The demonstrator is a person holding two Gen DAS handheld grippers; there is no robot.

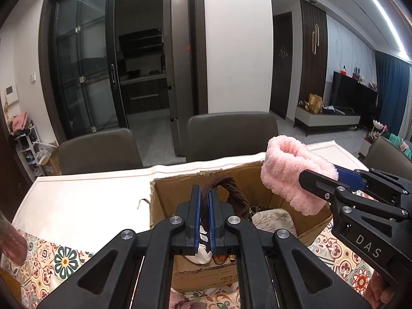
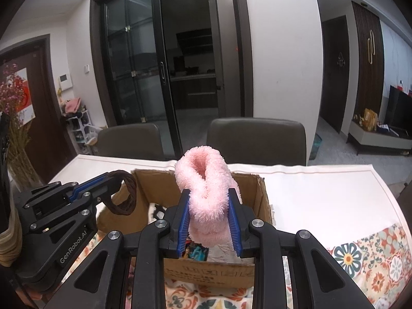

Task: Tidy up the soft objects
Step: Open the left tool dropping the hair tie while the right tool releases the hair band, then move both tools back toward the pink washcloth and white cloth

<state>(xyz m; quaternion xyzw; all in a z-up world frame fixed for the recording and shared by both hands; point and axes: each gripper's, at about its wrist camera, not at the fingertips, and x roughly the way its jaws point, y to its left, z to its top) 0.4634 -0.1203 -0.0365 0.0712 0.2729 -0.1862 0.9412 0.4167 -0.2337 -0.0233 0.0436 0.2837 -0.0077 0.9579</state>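
Dining table (image 2: 322,193) under white cloth, cardboard box (image 2: 260,193) near centre. Right gripper (image 2: 208,219) clamped on fluffy pink sock (image 2: 206,180), held above box, likely for dropping in. Left gripper (image 1: 204,216) pinched tight on brown braided band (image 1: 231,188) over box's left side, probably same purpose.

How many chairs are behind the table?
2. One chair sits on the left by the glass door, the other chair on the right before the white wall. More may be hidden.
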